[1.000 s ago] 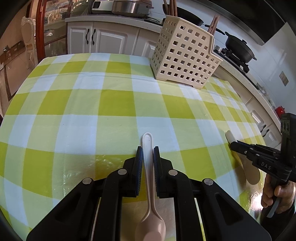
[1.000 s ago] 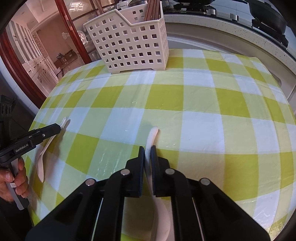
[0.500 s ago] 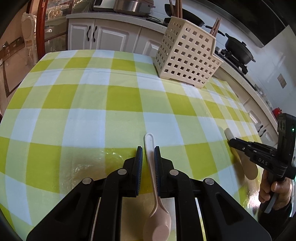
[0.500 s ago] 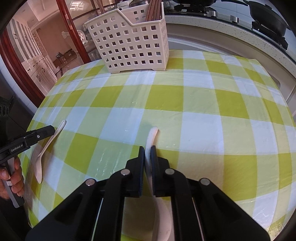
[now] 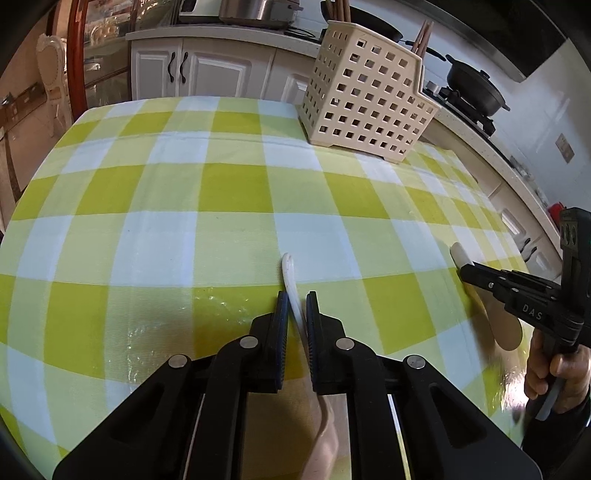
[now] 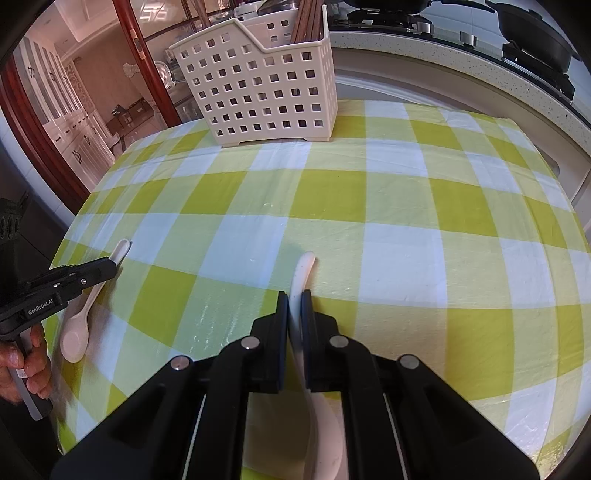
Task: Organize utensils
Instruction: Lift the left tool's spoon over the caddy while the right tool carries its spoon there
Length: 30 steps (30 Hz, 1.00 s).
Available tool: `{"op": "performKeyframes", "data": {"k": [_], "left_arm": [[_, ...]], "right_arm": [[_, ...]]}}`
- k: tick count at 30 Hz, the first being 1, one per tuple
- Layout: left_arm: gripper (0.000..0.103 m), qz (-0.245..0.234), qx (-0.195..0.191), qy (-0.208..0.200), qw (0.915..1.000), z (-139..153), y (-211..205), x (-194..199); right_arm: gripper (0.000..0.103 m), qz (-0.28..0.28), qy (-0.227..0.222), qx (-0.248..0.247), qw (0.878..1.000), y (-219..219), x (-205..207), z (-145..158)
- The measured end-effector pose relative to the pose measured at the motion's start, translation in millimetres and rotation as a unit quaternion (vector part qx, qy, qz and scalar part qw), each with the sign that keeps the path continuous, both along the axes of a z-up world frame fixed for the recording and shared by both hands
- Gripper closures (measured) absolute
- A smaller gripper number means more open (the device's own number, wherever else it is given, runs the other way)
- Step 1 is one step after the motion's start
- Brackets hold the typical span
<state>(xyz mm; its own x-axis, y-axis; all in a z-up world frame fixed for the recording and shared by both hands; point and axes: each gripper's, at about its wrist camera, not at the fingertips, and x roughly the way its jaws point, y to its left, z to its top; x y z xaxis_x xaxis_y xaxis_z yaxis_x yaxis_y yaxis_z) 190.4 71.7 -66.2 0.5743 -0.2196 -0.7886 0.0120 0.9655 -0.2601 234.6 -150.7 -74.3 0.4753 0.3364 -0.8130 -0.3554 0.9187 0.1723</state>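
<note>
Landmark: the utensil caddy (image 6: 262, 77) stands on the tablecloth (image 6: 369, 206) at its far edge.
Chopsticks (image 6: 306, 22): upright inside the caddy.
Left spoon (image 6: 79, 325): on the cloth, well nearer than the caddy and to its left, handle toward the caddy.
Right spoon (image 6: 301, 273): on the cloth, well nearer than the caddy, right of the left spoon.
Stove pan (image 5: 474, 86): on the counter behind the caddy.

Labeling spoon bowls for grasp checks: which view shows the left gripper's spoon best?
The right wrist view: the left gripper holds the pink spoon by its handle, with bowl and handle tip both visible. The left wrist view shows only the handle between its pads and a blurred bowl below.
</note>
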Motion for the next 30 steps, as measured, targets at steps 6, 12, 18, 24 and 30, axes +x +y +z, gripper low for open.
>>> {"op": "performKeyframes", "data": {"k": [6, 12, 18, 24, 30], "left_arm": [[0.101, -0.002, 0.023, -0.020, 0.9995, 18, -8, -6], [0.101, -0.003, 0.028, -0.041, 0.9988, 36, -11, -11], [0.101, -0.010, 0.032, -0.064, 0.9974, 55, -18, -17], [0.101, -0.012, 0.032, -0.082, 0.9961, 70, -22, -24], [0.101, -0.013, 0.032, -0.100, 0.9944, 82, -25, -31]], "right_arm": [[0.096, 0.003, -0.005, 0.002, 1.000, 1, -2, 5], [0.096, 0.005, -0.029, -0.001, 1.000, 1, -11, 21], [0.096, 0.005, -0.050, -0.004, 0.999, 0, -18, 38], [0.096, 0.006, -0.063, 0.005, 0.998, -4, -24, 52], [0.096, 0.006, -0.074, 0.009, 0.997, -7, -32, 66]]}}
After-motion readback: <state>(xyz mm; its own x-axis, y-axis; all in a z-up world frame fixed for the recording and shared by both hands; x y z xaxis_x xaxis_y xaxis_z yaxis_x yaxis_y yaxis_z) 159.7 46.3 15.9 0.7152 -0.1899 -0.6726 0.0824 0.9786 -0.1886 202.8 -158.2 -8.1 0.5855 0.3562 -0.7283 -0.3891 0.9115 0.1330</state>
